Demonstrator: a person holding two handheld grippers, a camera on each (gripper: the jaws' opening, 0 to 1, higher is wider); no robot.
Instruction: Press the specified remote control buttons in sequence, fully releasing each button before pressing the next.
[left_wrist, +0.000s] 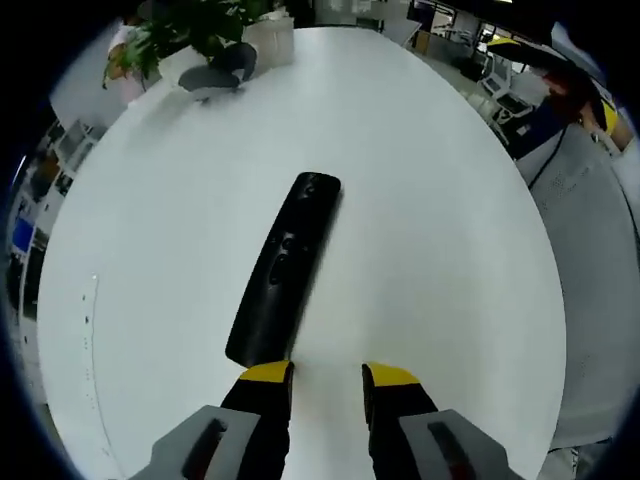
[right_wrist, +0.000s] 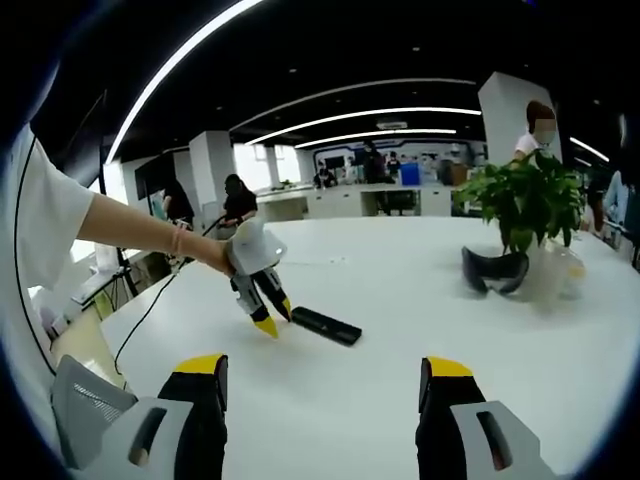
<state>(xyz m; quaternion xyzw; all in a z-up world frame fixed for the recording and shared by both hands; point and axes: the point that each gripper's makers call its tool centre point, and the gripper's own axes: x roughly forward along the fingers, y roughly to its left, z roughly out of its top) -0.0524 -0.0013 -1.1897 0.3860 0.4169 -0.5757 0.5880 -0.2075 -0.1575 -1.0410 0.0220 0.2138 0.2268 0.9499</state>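
A long black remote control (left_wrist: 285, 268) lies on the white table (left_wrist: 430, 230), running up and slightly right from my left gripper (left_wrist: 328, 378). The left gripper's yellow-tipped jaws stand open just short of the remote's near end, the left tip (left_wrist: 266, 374) almost at it. In the right gripper view the same remote (right_wrist: 326, 325) lies mid-table with the left gripper (right_wrist: 272, 317) held by a person's hand at its left end, tips pointing down. My right gripper (right_wrist: 322, 375) stands wide open above the table's near part, holding nothing, well away from the remote.
A potted green plant (right_wrist: 525, 205) in a clear vase and a dark headset-like object (right_wrist: 493, 270) stand at the table's far side, also the plant (left_wrist: 190, 25) and the dark object (left_wrist: 222, 68). The person's arm (right_wrist: 140, 232) reaches in from the left. An office with people lies behind.
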